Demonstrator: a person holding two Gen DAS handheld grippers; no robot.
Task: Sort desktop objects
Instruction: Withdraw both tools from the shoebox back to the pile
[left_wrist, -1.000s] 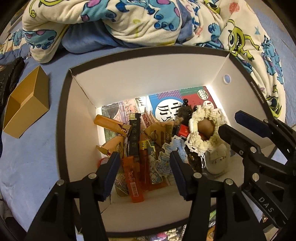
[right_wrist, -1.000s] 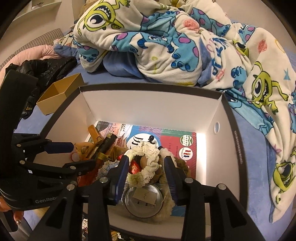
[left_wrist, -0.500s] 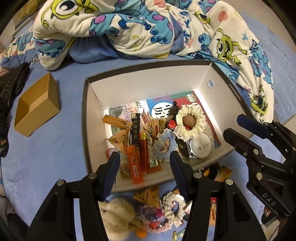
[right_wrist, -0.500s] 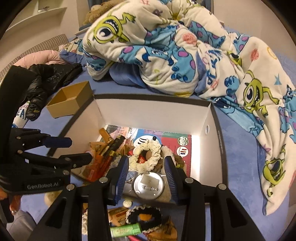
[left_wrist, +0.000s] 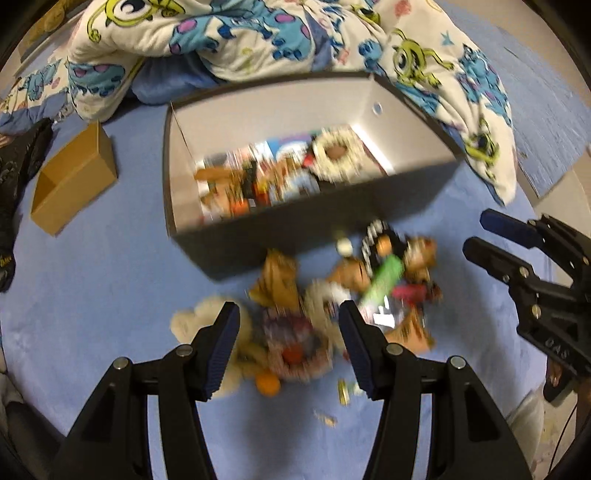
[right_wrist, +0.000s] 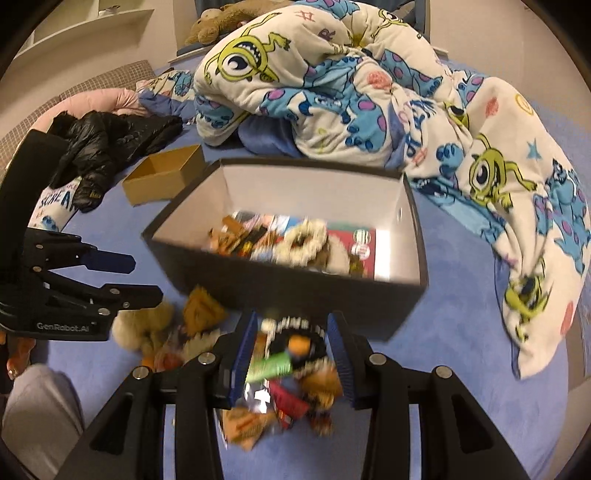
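A dark box with a white inside (left_wrist: 295, 229) (right_wrist: 295, 291) stands on the blue bed sheet and holds several small items, among them a cream crochet ring (left_wrist: 334, 153) (right_wrist: 304, 240). A blurred pile of loose items (left_wrist: 332, 295) (right_wrist: 288, 380) lies in front of the box, with a green tube (left_wrist: 382, 282) (right_wrist: 269, 365) and a cream plush (left_wrist: 199, 317). My left gripper (left_wrist: 290, 325) is open and empty above the pile. My right gripper (right_wrist: 291, 332) is open and empty above the pile's right part; it also shows in the left wrist view (left_wrist: 480, 236).
A small open brown cardboard box (left_wrist: 70, 181) (right_wrist: 164, 177) sits left of the dark box. A cartoon-print blanket (left_wrist: 295, 37) (right_wrist: 369, 92) is heaped behind and to the right. A black jacket (right_wrist: 107, 144) lies at the far left.
Both grippers have pulled back and up out of the box. The box now sits farther off and the pile of loose items in front of it has come into view.
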